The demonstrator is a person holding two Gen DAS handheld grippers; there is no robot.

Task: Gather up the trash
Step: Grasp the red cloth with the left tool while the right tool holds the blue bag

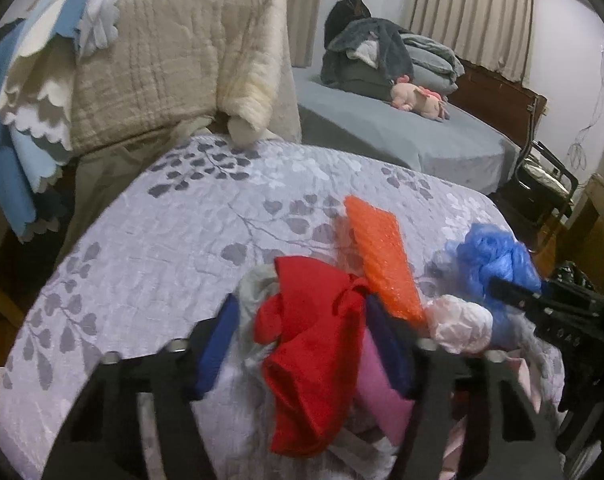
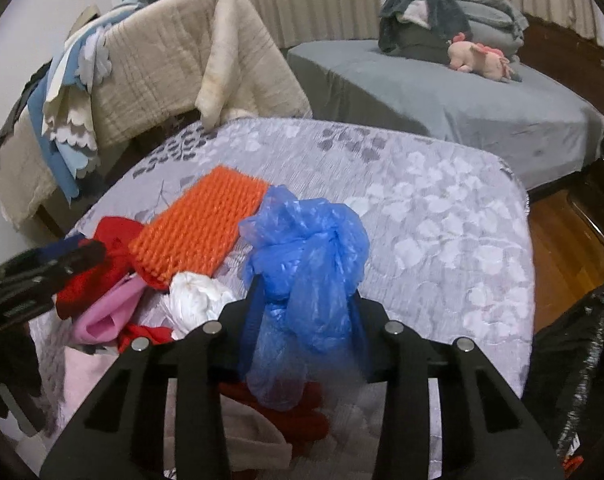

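Observation:
My left gripper [image 1: 305, 344] is shut on a red cloth [image 1: 313, 360] and holds it above the floral bedspread [image 1: 162, 248]. My right gripper [image 2: 305, 320] is shut on a crumpled blue plastic bag [image 2: 305, 256]; the bag also shows in the left wrist view [image 1: 493, 256]. An orange bubble-wrap sheet [image 2: 202, 224] lies on the bedspread behind both, also in the left wrist view [image 1: 381, 256]. A crumpled white tissue [image 2: 198, 300] and pink cloth [image 2: 106, 312] lie near the front edge. The left gripper shows in the right wrist view [image 2: 62, 256].
A beige quilt [image 1: 170, 68] and blue and white cloths [image 1: 26, 120] hang over a frame behind the table. A grey bed [image 2: 461, 96] with a pink plush toy [image 2: 481, 56] stands at the back right. A black trash bag [image 2: 581, 360] is at the right edge.

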